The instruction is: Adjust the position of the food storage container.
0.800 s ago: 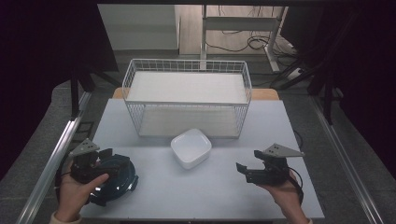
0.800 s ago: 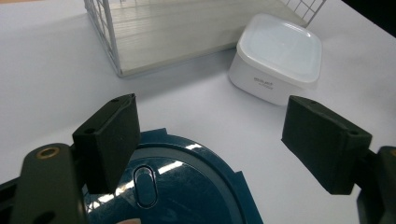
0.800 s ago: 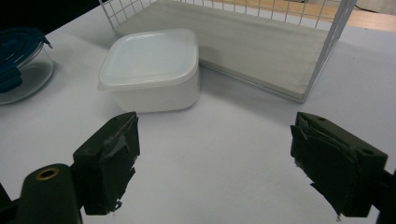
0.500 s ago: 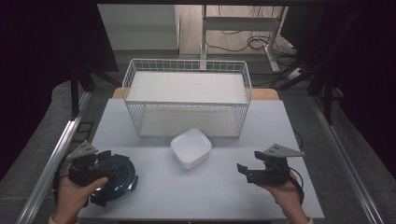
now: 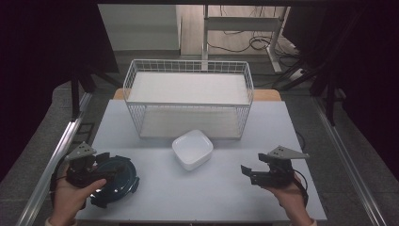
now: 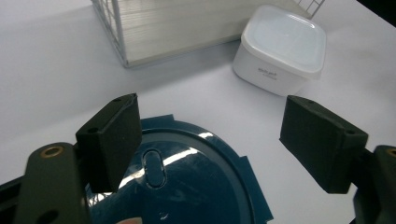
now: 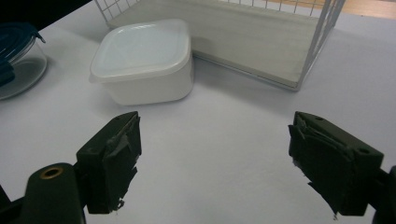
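Note:
A round clear container with a dark blue lid (image 5: pixel 117 181) (image 6: pixel 187 186) sits at the table's near left. My left gripper (image 5: pixel 104 162) (image 6: pixel 210 140) hovers just above that lid, jaws wide apart and empty, with the lid's rim below and between them. A white square container with a white lid (image 5: pixel 192 149) (image 6: pixel 280 51) (image 7: pixel 144 60) stands at the table's middle, ahead of both grippers. My right gripper (image 5: pixel 248 173) (image 7: pixel 215 158) is at the near right, open over bare table, pointing toward the white container. The blue-lidded container (image 7: pixel 18 56) is at the far left of the right gripper view.
A white wire basket (image 5: pixel 188 99) (image 6: pixel 116 28) (image 7: pixel 308 56) with a pale floor board stands at the back middle of the white table (image 5: pixel 291 141), right behind the white container. Dark floor and metal rails flank the table on both sides.
My left gripper has edged a little left and toward the person above the blue lid. The right gripper and both containers have stayed where they were.

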A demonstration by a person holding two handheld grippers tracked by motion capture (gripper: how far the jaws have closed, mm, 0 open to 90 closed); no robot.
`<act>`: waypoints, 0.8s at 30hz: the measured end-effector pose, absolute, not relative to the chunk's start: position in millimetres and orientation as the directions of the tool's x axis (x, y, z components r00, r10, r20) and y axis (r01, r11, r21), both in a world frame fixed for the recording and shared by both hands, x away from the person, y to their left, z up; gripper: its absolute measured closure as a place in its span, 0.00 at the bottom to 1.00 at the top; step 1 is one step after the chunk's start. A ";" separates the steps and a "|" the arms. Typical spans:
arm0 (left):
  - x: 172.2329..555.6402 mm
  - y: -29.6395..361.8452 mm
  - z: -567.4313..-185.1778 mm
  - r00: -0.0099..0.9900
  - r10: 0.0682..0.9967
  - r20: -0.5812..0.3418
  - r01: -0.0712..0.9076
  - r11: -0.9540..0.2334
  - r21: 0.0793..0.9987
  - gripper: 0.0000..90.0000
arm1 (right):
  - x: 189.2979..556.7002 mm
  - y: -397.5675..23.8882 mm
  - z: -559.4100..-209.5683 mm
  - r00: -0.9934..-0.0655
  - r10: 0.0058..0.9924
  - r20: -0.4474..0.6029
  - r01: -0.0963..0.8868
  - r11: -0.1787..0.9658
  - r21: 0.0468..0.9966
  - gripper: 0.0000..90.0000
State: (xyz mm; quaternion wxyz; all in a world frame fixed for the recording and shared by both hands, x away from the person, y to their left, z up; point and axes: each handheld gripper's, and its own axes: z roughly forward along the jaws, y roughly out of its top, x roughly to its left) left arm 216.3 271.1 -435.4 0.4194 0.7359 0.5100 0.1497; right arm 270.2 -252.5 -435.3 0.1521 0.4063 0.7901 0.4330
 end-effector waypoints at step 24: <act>211.0 318.9 -432.7 0.320 0.931 -0.174 0.669 -0.092 0.737 0.48 | 273.4 -251.1 -445.3 -0.614 0.784 0.091 0.526 0.321 0.787 0.19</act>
